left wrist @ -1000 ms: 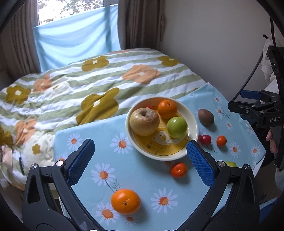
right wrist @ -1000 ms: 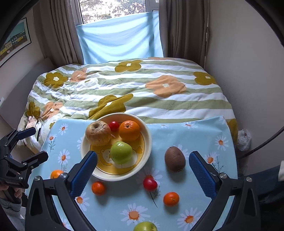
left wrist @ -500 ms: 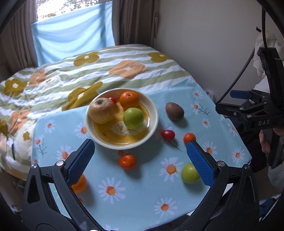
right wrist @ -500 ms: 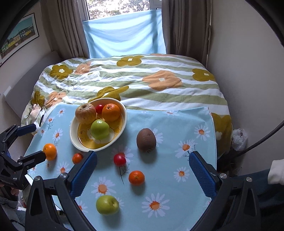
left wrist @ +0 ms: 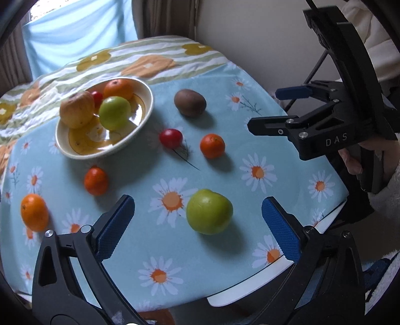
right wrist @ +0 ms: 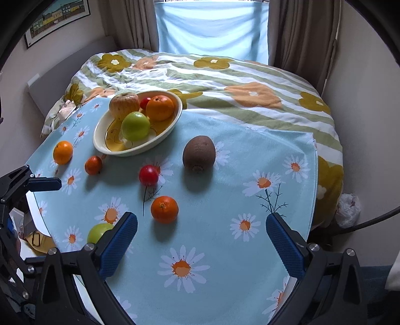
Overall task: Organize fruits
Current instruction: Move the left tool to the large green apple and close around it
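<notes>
Both claws were wide open & held nothing. Left claw (left wrist: 197,225) sat low in its frame w/ a green apple (left wrist: 209,211) between its fingers, not touching. Right claw (right wrist: 201,240) was low in its frame, above bare cloth (right wrist: 225,250). The bowl (right wrist: 162,136), upper left, held 4 fruits. A kiwi (right wrist: 199,153), tomato (right wrist: 148,175) & small orange (right wrist: 164,209) lay mid-frame on the cloth.

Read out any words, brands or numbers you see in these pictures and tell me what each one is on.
"DAS": white letters on the black body of the right gripper, seen in the left wrist view.
The framed picture on the wall: any text is too small to read.
Nothing else carries writing.
</notes>
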Motion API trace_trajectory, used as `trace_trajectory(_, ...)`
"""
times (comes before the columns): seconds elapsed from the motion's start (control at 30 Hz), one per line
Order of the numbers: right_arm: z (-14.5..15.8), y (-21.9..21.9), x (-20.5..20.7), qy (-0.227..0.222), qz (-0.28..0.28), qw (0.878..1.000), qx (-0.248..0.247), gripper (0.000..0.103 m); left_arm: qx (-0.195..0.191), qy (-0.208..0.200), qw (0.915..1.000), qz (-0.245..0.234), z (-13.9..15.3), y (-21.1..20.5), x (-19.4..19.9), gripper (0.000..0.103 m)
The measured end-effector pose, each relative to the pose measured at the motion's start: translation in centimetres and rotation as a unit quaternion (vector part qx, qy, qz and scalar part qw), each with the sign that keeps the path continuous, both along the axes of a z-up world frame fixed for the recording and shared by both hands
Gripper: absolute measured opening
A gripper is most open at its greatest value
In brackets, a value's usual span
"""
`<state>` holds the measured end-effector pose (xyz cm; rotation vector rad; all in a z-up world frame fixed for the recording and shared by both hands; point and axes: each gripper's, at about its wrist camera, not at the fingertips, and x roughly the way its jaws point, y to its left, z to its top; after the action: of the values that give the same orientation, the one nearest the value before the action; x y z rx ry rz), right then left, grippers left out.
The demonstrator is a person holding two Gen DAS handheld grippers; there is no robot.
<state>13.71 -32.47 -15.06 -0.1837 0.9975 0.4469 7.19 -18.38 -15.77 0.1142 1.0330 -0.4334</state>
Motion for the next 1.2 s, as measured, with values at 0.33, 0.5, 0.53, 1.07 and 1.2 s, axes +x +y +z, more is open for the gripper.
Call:
trace_trajectory(0.33,-3.8,0.8,0.6,0.019,0.049,0.999,0.001,0.1,0.017,0.02,0.9996,-0.007,-3.9,-1.8,0.6,0.096)
trace_trajectory(0.5,-5.1,1.7,1.0,0.028,0.064,0.998,0.002,0.099,0.021,0.032,0.9993,-0.009,-5.3,-2.4,1.1,0.083)
trace_trajectory(0.53,-5.3,1.9,1.1,0.029,0.068,0.997,0.002,0.095,0.021,0.033,0.9992,-0.01,-5.5,-2.5,1.2,0.082)
trace_trajectory(1.07,-6.8,3.7,2.4,0.045,0.101,0.994,0.01,0.065,0.045,0.025,0.9986,-0.015,-6.2,-3.3,1.6,0.057)
trace_trajectory(1.2,-6.9,3.9,2.3,0.042,0.105,0.994,0.009,0.064,0.047,0.028,0.9985,-0.009,-6.2,-3.0,1.6,0.057)
